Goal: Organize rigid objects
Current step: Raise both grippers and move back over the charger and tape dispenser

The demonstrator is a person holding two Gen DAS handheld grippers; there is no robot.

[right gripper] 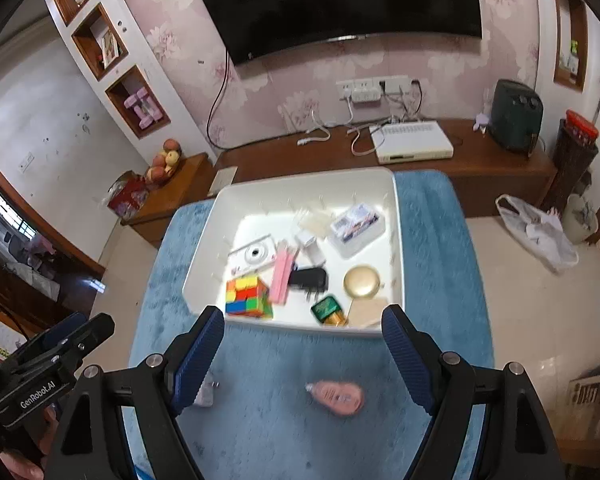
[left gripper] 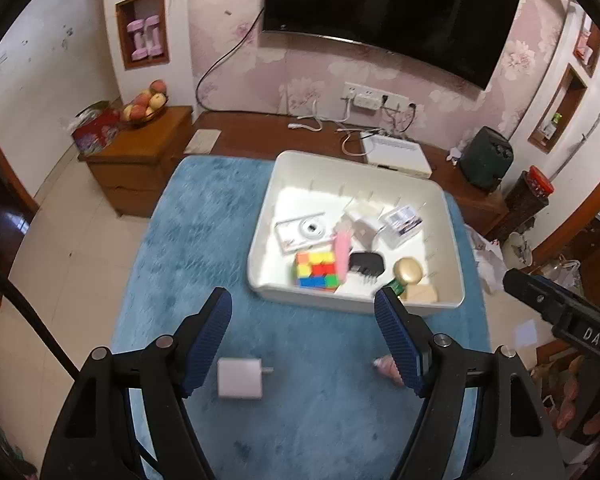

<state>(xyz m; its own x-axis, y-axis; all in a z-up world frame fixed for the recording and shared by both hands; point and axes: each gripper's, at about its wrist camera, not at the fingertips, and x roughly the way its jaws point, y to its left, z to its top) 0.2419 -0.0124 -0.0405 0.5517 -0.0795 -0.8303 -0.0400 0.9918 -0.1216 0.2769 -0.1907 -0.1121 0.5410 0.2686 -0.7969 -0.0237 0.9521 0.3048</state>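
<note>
- Left gripper (left gripper: pixel 303 342) and right gripper (right gripper: pixel 303 354): jaws wide, empty.
- White charger (left gripper: pixel 240 378) and pink bottle (right gripper: pixel 337 397) lay on blue rug (left gripper: pixel 204 240), near its front edge, outside white bin (right gripper: pixel 396 240).
- Probably light, stiff; best gripped across flat sides.

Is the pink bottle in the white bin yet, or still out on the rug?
Out. The pink bottle lies on its side on the blue rug, in front of the white bin, below the open right gripper.

tray (right gripper: pixel 396 240) far on rug (right gripper: pixel 432 360) | in tray: cube (right gripper: pixel 247 296) near-left, camera (right gripper: pixel 252 256) behind it, round tin (right gripper: pixel 361 281) right | near of tray, on rug: charger (left gripper: pixel 240 378) left, small bottle (right gripper: pixel 338 397) right (well apart)
</note>
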